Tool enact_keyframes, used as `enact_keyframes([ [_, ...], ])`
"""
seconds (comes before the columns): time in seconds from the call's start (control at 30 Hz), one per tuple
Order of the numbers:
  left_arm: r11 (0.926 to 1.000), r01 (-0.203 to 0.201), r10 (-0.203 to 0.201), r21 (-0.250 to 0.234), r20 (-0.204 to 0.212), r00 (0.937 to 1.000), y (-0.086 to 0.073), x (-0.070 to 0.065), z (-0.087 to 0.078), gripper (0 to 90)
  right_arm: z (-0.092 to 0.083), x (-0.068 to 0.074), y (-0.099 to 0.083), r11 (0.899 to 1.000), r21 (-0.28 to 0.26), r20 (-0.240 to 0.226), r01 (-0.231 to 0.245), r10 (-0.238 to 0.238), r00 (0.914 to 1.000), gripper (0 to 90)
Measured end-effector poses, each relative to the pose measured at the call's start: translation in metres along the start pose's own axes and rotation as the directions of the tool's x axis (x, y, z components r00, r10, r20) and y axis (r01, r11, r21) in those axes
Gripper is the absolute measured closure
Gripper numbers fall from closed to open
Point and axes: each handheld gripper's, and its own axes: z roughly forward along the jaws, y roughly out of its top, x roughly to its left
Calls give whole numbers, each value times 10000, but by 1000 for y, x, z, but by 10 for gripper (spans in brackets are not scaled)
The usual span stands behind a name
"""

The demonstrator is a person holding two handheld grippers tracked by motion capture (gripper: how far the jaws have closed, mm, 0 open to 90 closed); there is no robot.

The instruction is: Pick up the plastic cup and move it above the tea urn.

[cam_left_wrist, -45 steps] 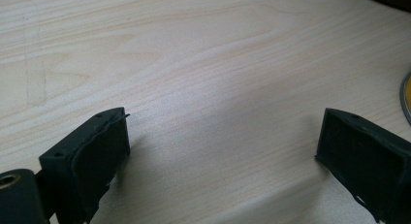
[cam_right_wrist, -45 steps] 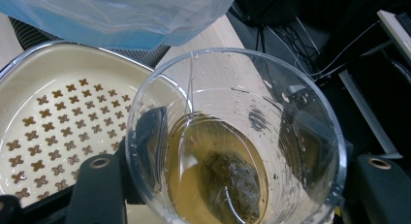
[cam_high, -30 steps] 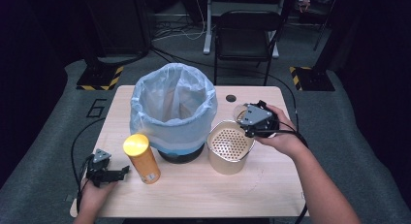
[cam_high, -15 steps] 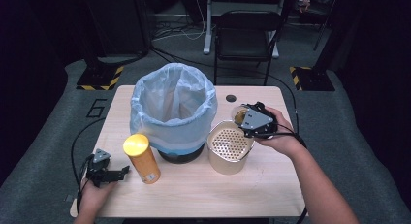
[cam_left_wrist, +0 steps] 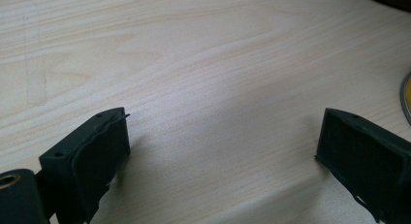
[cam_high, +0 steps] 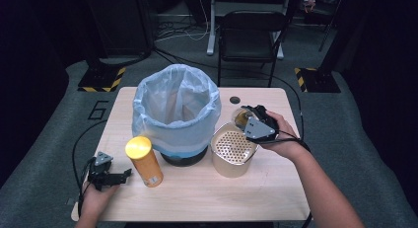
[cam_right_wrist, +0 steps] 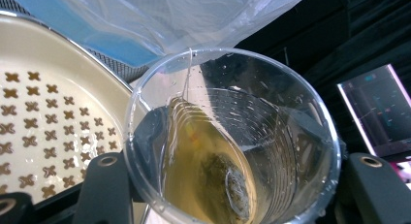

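In the high view the right gripper sits right of centre in the frame, held in the person's right hand, with its jaws clamped on a clear plastic cup. Its jaws have just been closing further, and the cup stands between them. The cup is tilted, its mouth leaning toward the lower left of the frame, over the far rim of a cream strainer pot that stands on the wooden table just below it.

The right gripper view looks into the cup from close up: amber tea pools at its low side in the bottom centre of the frame, and a tea bag lies in the liquid with its string running up to the rim. The two black jaws rise on either side of the cup wall. At the left of that frame is the perforated cream insert of the strainer pot, and across the top hangs the pale plastic liner of the bin.

In the high view the bin stands at centre, just left of the strainer pot. A yellow canister stands lower left of it. The left gripper rests at the lower left on the table, near the canister; in the left gripper view its jaws stand wide apart over bare wood with nothing between them
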Motion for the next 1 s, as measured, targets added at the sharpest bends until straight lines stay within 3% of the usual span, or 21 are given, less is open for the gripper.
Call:
enact_keyframes([
  [0.37,10000,14,-14,-69,-32,10000,0,0,1,46,-1,8,1,9921,408,281,1183,-1195,9924,387],
  [0.43,10000,2,-2,-27,-15,10000,0,0,0,45,-1,11,3,9837,529,501,1717,-1744,9834,391],
  [0.47,10000,2,-2,-27,-15,10000,0,0,0,46,-1,11,3,9837,529,501,1717,-1744,9834,391],
  [0.57,10000,6,-7,-78,-37,10000,0,0,1,45,-1,15,5,9714,824,673,2227,-2284,9712,393],
  [0.6,10000,18,-18,-7,-3,10000,0,0,0,45,1,17,6,9573,1005,766,2711,-2791,9572,393],
  [0.7,9999,23,-24,-99,-42,10000,0,0,1,46,2,20,8,9326,1274,852,3378,-3496,9330,394],
  [0.73,10000,14,-14,-54,-23,10000,0,0,0,45,3,21,9,9256,1335,818,3542,-3665,9268,394],
  [0.77,10000,14,-14,-54,-23,10000,0,0,0,46,3,21,9,9256,1335,818,3542,-3665,9268,394],
  [0.83,9999,28,-28,-138,-51,10000,0,0,1,45,6,26,10,8904,1613,777,4257,-4415,8939,394],
  [0.87,10000,22,-22,-93,-43,10000,0,0,1,45,7,27,11,8812,1682,683,4419,-4576,8865,394],
  [0.9,10000,21,-21,-95,-41,10000,0,0,1,45,8,29,11,8643,1772,605,4708,-4870,8713,398],
  [0.97,9999,32,-32,-129,-47,10000,0,0,1,45,9,32,9,8606,1902,630,4725,-4910,8689,400],
  [1.0,10000,-6,6,-2,-1,10000,0,0,0,45,10,32,10,8410,1892,485,5069,-5236,8506,403],
])
